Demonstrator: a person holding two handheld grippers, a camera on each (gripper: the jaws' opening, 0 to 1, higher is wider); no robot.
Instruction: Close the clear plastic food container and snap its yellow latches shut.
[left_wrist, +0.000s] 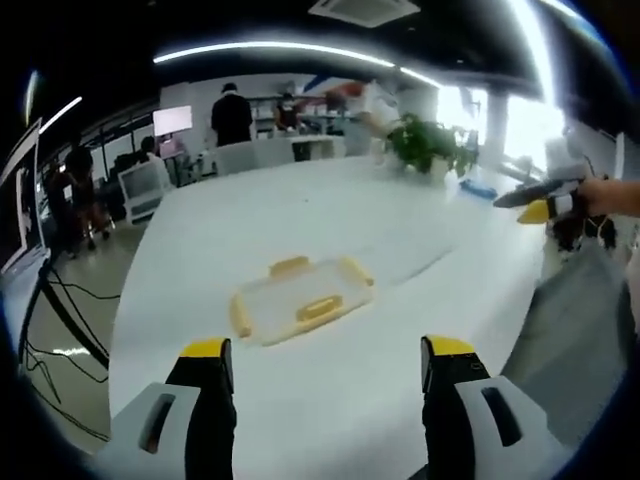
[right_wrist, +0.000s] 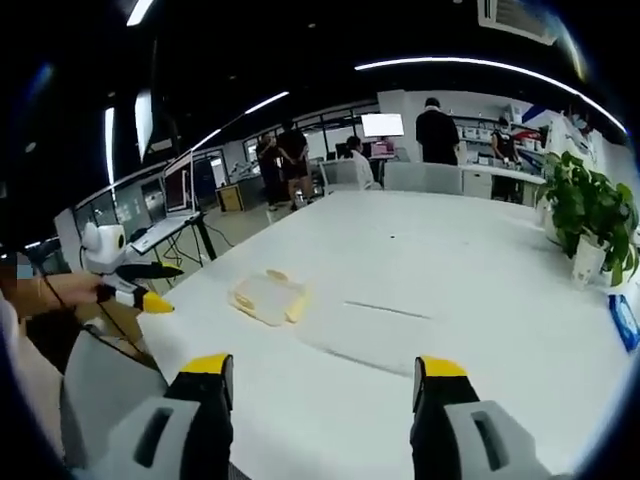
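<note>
On the white table (left_wrist: 300, 220) lies the container (left_wrist: 300, 297), flat and low, with yellow latches (left_wrist: 318, 307) along its edges. In the left gripper view it sits straight ahead of the left gripper (left_wrist: 327, 365), between the lines of the two jaws and near them, its long axis slanting from lower left to upper right across the view. The jaws there are spread wide and hold nothing.

In the right gripper view the container (right_wrist: 268, 296) lies ahead and off to the left of the right gripper (right_wrist: 324, 375), well apart from it. Those jaws are also spread wide and empty. The left gripper (right_wrist: 140, 290) enters this view from the left edge, held in a hand (right_wrist: 60, 295); the right gripper (left_wrist: 545, 200) likewise comes into the left gripper view from the right, well off from the container.

The left gripper looks the nearer of the two, and squarely lined up, so the coming move likely turns on bringing it down onto the lid or a latch, the right closing in from the far side. Whether the lid is fully seated I cannot tell. No writing or brand can be read on the container. A plant (right_wrist: 590, 215) stands at the table's far end.
</note>
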